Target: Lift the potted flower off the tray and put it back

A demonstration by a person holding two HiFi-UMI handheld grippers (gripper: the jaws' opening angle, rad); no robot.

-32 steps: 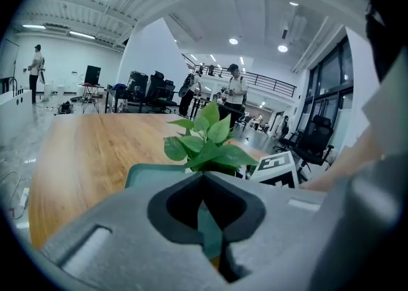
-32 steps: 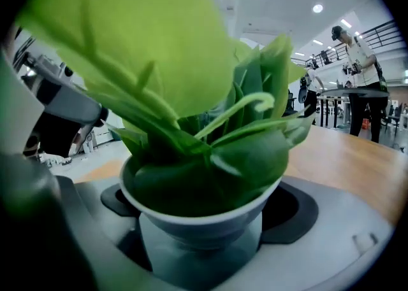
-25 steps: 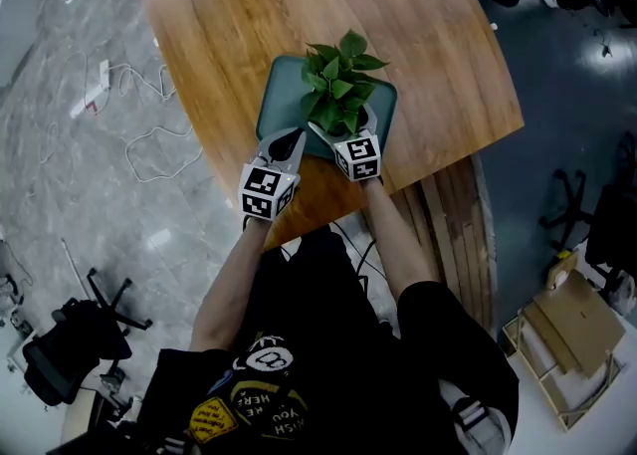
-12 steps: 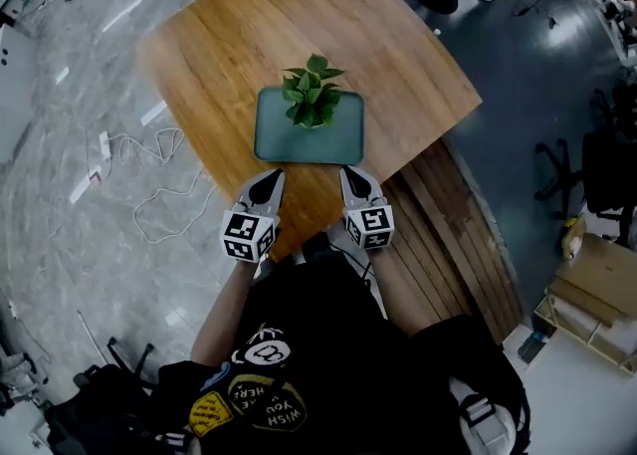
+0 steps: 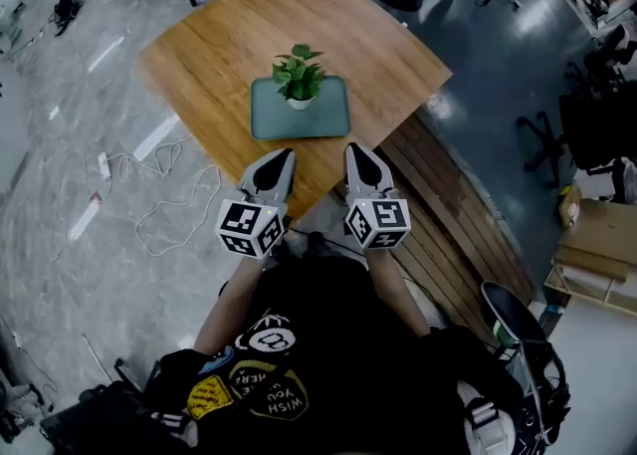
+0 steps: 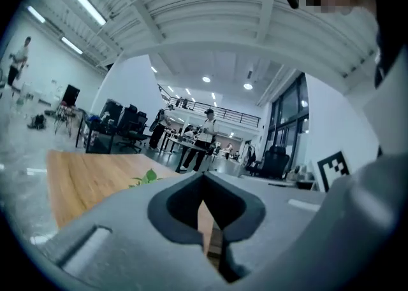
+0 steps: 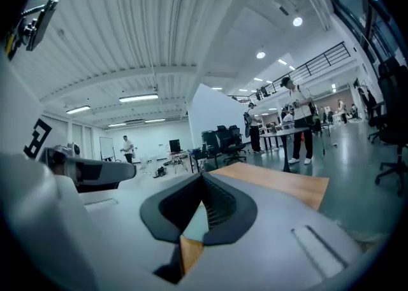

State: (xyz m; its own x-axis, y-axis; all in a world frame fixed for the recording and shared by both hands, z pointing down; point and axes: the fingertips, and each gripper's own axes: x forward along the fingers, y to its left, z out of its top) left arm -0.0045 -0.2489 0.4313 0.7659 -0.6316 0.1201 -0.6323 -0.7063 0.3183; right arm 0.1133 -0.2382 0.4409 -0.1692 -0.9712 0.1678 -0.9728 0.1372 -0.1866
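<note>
Head view: potted flower (image 5: 298,73) on tray (image 5: 323,119); left gripper view: just a leaf (image 6: 146,177).

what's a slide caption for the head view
Potted flower on its teal tray on the wooden table, left gripper and right gripper both shut, clear of it

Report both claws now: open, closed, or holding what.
Left claw: closed, holding nothing.
Right claw: closed, holding nothing.
</note>
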